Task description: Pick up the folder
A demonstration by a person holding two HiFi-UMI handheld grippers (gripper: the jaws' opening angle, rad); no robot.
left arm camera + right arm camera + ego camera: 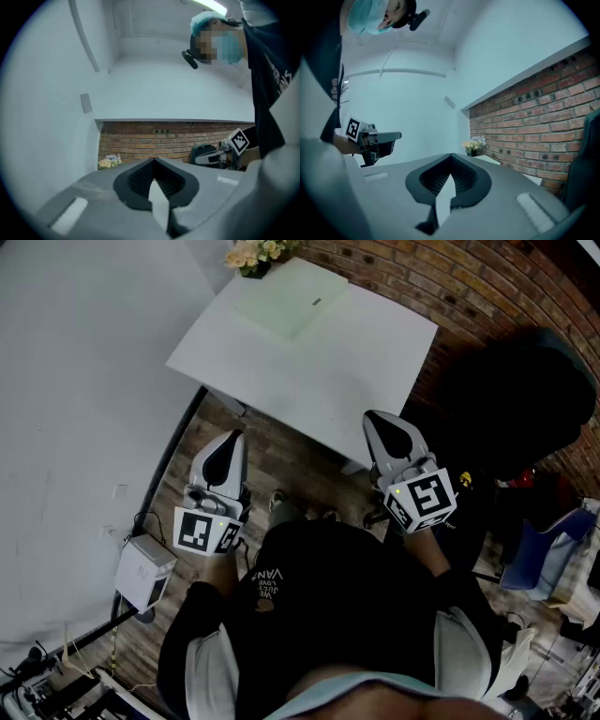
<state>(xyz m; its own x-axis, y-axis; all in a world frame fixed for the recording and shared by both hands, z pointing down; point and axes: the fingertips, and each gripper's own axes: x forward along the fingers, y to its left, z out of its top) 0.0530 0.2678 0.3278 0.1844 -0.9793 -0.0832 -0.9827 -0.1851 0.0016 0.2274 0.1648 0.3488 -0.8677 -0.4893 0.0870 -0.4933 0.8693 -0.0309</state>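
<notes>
Folder [291,298]: untouched, far corner of counter [361,381]
Left hand-held gripper [225,452], right hand-held gripper [392,435]: clenched, empty
Remaining: approach, grasp, lift

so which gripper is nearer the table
The right gripper: in the head view its tip overlaps the near corner of the table, while the left gripper shows over the wooden floor.
</notes>
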